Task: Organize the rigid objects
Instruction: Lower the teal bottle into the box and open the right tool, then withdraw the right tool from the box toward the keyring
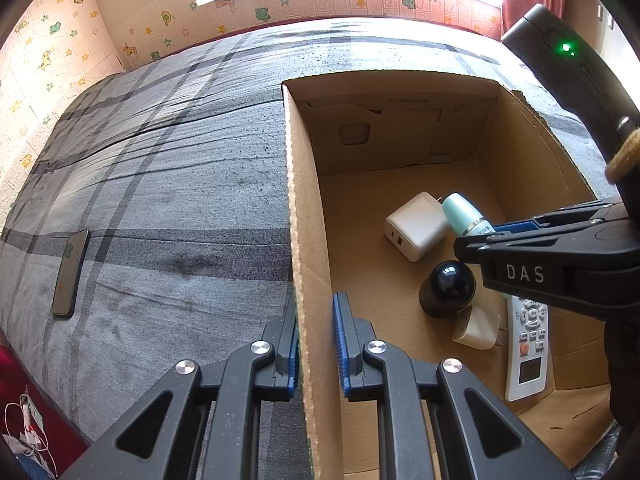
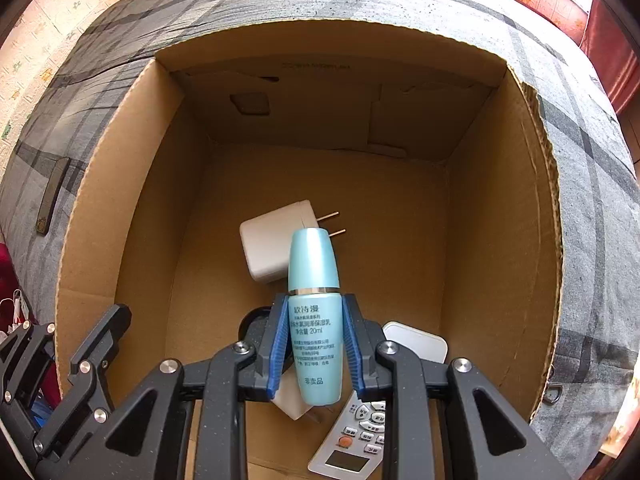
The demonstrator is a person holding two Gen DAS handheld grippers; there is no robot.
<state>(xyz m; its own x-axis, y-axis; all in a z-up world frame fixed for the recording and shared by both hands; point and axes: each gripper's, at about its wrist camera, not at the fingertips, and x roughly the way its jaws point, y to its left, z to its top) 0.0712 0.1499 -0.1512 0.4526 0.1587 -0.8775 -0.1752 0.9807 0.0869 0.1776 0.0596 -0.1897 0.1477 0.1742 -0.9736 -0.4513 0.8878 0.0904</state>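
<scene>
Phone (image 1: 70,274) sits out on the bed's left side. Left gripper (image 1: 316,344) pinches the box's left wall (image 1: 298,208). Right gripper (image 2: 316,344) clamps the teal bottle (image 2: 315,312) above the charger (image 2: 272,244) mid-box; dropped here, it'd probably bounce off and roll.

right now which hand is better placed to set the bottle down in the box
Right. The right gripper already holds the bottle over the floor of the box, above the charger. The left gripper is clamped on the box wall, steadying it.
</scene>
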